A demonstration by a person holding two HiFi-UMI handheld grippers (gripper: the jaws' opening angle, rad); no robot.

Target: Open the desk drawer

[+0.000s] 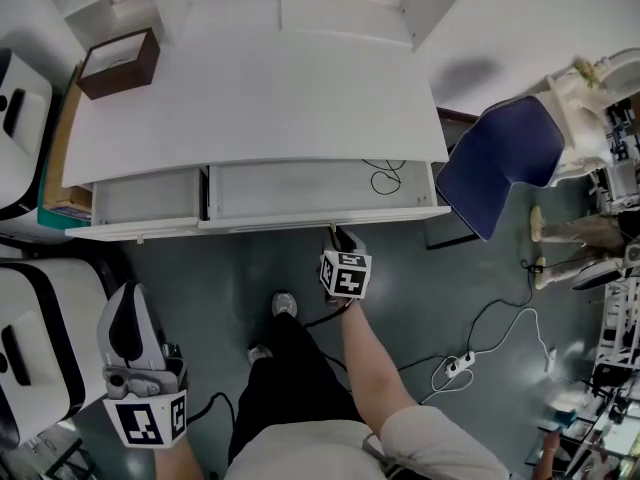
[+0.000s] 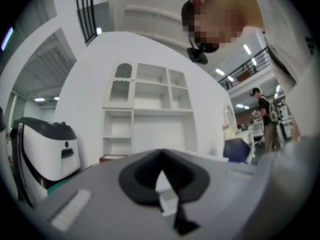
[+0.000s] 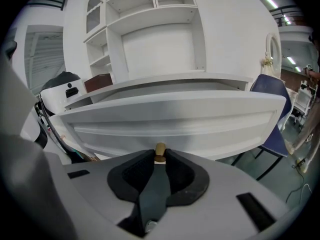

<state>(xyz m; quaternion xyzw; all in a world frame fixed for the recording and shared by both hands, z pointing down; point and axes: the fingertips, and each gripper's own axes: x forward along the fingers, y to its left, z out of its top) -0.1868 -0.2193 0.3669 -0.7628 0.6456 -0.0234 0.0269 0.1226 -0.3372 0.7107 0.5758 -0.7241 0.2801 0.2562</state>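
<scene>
1. The left gripper [image 2: 161,155] hangs low at the person's side, jaws together on nothing; best left there.
2. The right gripper [image 3: 160,158] pinches the brass knob [image 3: 160,151]; pull straight and level.
3. The wide drawer [image 1: 320,218] under the desk [image 1: 250,88] seems partly out.

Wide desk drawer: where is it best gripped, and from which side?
By the small brass knob at mid-front, approached straight from the front: it is the only protrusion on the flat front panel. The right gripper has its jaws closed on it.

Two drawers [image 1: 145,196] [image 1: 290,188], one desk [image 1: 250,98], one brown box [image 1: 118,62], one blue chair [image 1: 500,158].
</scene>
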